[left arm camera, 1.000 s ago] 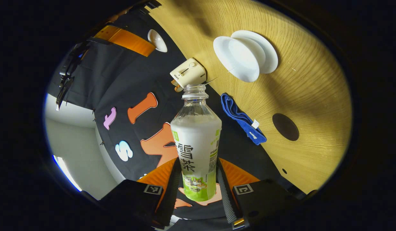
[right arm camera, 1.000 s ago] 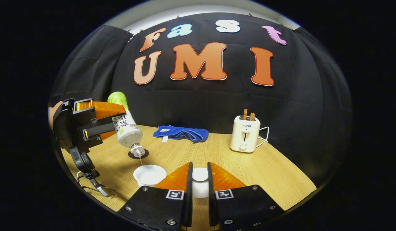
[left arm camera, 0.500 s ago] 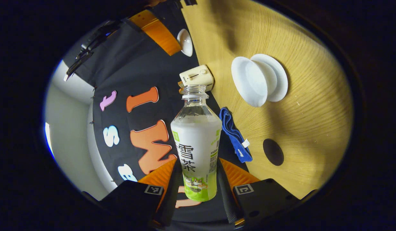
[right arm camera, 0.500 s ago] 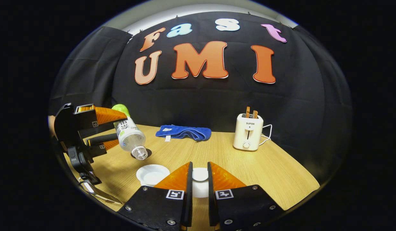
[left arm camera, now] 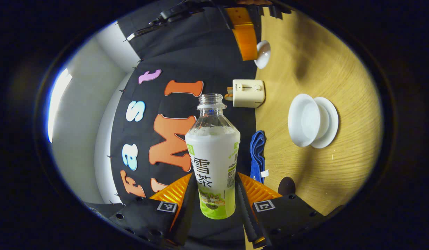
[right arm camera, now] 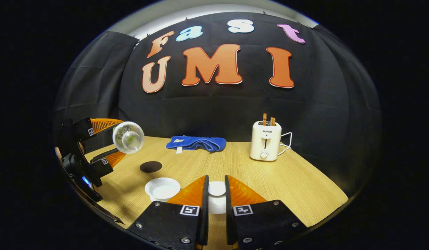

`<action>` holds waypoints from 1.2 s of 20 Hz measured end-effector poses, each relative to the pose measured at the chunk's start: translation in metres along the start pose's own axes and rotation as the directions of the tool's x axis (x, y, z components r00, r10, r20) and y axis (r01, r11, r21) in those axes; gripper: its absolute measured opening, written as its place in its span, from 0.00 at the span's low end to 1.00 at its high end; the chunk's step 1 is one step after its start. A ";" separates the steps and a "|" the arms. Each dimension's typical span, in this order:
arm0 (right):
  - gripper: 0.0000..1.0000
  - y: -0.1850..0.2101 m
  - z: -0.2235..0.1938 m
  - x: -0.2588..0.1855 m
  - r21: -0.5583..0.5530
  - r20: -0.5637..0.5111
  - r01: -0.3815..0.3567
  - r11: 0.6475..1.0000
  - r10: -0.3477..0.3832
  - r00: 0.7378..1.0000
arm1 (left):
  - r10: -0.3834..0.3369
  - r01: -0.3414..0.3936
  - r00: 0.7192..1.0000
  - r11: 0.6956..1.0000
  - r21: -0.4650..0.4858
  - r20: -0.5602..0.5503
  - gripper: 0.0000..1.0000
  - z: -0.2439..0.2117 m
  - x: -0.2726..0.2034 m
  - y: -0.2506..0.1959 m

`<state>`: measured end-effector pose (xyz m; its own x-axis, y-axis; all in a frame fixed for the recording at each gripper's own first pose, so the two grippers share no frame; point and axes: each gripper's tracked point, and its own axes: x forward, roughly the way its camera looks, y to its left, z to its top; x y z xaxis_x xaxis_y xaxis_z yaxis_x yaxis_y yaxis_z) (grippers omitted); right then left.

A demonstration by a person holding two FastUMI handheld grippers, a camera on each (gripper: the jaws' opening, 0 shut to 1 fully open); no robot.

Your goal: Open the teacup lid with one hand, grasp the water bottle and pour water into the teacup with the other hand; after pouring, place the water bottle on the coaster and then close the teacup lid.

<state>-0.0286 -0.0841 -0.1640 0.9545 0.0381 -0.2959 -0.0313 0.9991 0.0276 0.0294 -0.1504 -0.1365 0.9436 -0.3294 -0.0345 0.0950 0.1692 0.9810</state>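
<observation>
The water bottle stands at the centre of the left gripper view, uncapped, with the left tongs clamped on its lower labelled part, one finger on each side. In the right gripper view the same bottle appears at the left edge, held sideways above the worktop with its open mouth facing the camera, well above the coaster, a dark round disc lying on the wood. Just below the coaster in that view sits the open teacup, a white bowl on a saucer; in the left gripper view the teacup shows at the right. The right tongs at the bottom centre of the right gripper view are pressed on the white teacup lid, held apart from the cup and to its right. Farther back, a folded blue cloth lies near the booth wall, and a cream toaster with two slices in it stands to the right.
</observation>
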 end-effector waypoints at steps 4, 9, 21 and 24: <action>0.21 0.000 -0.001 0.000 0.001 0.003 0.001 1.000 -0.001 1.000 | 0.041 -0.044 0.999 0.978 -0.204 -0.019 0.65 -0.008 0.002 0.015; 0.21 0.005 0.002 0.000 0.006 0.008 -0.010 1.000 0.010 1.000 | 0.041 -0.087 0.993 0.894 -0.440 -0.111 0.62 -0.039 0.008 0.032; 0.21 0.007 0.002 0.002 0.008 0.004 -0.014 1.000 0.014 1.000 | -0.092 -0.204 0.964 0.335 -0.920 -0.248 0.63 -0.104 0.025 0.031; 0.21 0.008 0.001 0.001 -0.001 0.000 -0.016 1.000 0.016 1.000 | -0.114 -0.210 0.964 0.235 -0.949 -0.242 0.65 -0.111 0.037 0.026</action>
<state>-0.0271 -0.0757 -0.1633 0.9539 0.0536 -0.2952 -0.0464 0.9984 0.0314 0.1024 -0.0553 -0.1337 0.9751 -0.1120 -0.1913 0.1249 0.9906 0.0567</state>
